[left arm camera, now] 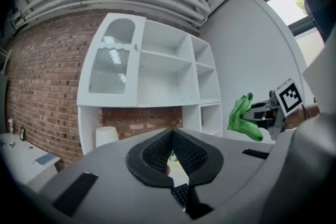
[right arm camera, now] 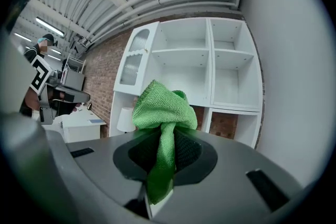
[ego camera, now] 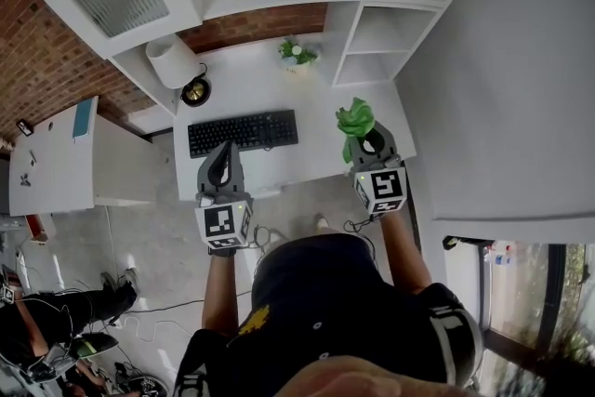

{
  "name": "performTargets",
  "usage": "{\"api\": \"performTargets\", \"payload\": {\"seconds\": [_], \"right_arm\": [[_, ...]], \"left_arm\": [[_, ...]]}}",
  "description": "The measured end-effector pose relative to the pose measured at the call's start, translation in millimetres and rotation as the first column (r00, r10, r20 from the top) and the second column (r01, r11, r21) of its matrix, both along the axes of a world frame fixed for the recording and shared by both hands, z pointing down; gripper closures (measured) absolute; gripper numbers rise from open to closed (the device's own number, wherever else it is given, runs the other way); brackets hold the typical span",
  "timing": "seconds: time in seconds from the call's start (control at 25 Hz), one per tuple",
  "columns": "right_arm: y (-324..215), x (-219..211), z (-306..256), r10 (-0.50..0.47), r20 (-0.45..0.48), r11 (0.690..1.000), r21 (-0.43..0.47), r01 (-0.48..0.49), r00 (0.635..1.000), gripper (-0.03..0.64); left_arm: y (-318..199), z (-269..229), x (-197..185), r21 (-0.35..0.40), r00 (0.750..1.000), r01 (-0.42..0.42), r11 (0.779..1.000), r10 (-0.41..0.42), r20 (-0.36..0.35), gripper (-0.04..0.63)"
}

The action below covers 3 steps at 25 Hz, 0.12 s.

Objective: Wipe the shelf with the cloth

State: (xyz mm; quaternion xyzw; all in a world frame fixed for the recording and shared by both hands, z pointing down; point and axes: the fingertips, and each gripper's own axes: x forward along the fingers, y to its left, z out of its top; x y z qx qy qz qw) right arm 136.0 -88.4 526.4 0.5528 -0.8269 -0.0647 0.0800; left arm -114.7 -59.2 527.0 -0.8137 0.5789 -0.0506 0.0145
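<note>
A green cloth [ego camera: 354,118] is bunched in my right gripper [ego camera: 364,140], which is shut on it over the right end of the white desk [ego camera: 244,81]. In the right gripper view the cloth [right arm camera: 164,106] stands up out of the jaws and hangs down between them, in front of the white shelf unit [right arm camera: 210,68]. The shelf unit [ego camera: 383,25] rises behind the desk, its open compartments bare. My left gripper [ego camera: 223,157] hovers shut and holds nothing near the desk's front edge, below the keyboard. From the left gripper view I see the shelf unit [left arm camera: 163,68] and the cloth [left arm camera: 242,119].
A black keyboard [ego camera: 243,132] lies mid-desk. A white lamp [ego camera: 173,60] stands at the back left and a small plant [ego camera: 297,52] at the back centre. A low white cabinet [ego camera: 56,153] sits left of the desk, a grey wall [ego camera: 502,70] to the right.
</note>
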Motion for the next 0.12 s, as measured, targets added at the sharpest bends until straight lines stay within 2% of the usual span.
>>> {"api": "performTargets", "payload": {"seconds": [0.12], "right_arm": [[9, -3, 18, 0.01, -0.011, 0.999, -0.041, -0.01, 1.0, 0.575]], "left_arm": [[9, 13, 9, -0.044, 0.999, -0.053, 0.998, 0.053, 0.01, 0.577]]}}
